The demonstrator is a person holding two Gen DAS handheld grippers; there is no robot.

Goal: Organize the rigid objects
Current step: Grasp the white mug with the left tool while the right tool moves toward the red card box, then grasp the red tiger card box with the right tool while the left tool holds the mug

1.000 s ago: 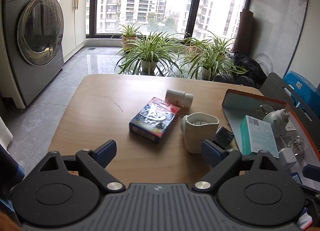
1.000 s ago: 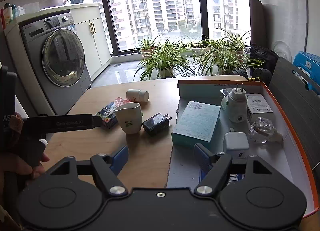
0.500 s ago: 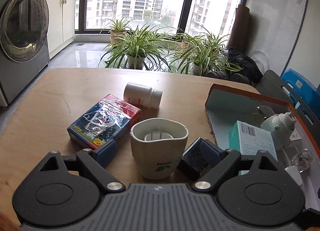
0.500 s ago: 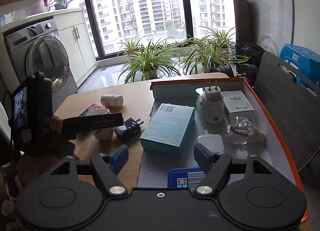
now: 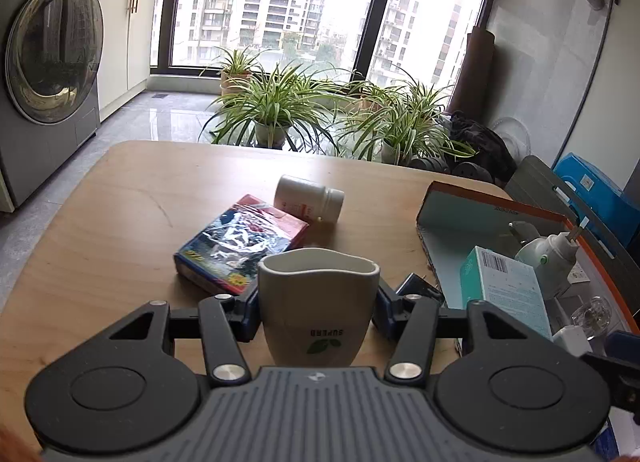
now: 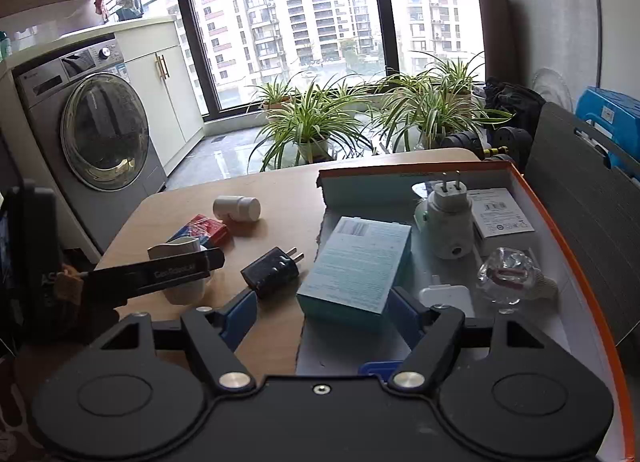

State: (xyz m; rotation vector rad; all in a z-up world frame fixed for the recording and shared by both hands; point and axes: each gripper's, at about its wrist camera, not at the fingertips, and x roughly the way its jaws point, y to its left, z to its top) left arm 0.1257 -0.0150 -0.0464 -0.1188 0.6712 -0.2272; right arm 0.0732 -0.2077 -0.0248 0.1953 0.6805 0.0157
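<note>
A cream mug (image 5: 320, 294) with a green leaf print stands on the wooden table (image 5: 132, 201). My left gripper (image 5: 316, 312) is closing around it, and both blue pads (image 5: 249, 312) touch its sides. In the right wrist view the same mug (image 6: 182, 294) shows under the left gripper's black finger (image 6: 160, 274). My right gripper (image 6: 320, 318) stands open and holds nothing. It hovers over the near left edge of the orange-rimmed box (image 6: 420, 170), just short of a teal carton (image 6: 356, 266). A black charger (image 6: 272, 272) lies on the table beside it.
A white bottle (image 5: 310, 197) lies on its side behind a red and blue card box (image 5: 240, 242). The orange-rimmed box also holds a white plug adapter (image 6: 448, 221), a white charger (image 6: 442, 296) and a clear bulb (image 6: 506, 270). Potted plants and a washing machine (image 6: 100, 133) stand beyond the table.
My left gripper has moved forward and down to the mug, and its jaws have narrowed from wide open onto the mug's sides. The right gripper has shifted a little sideways and stays open.
</note>
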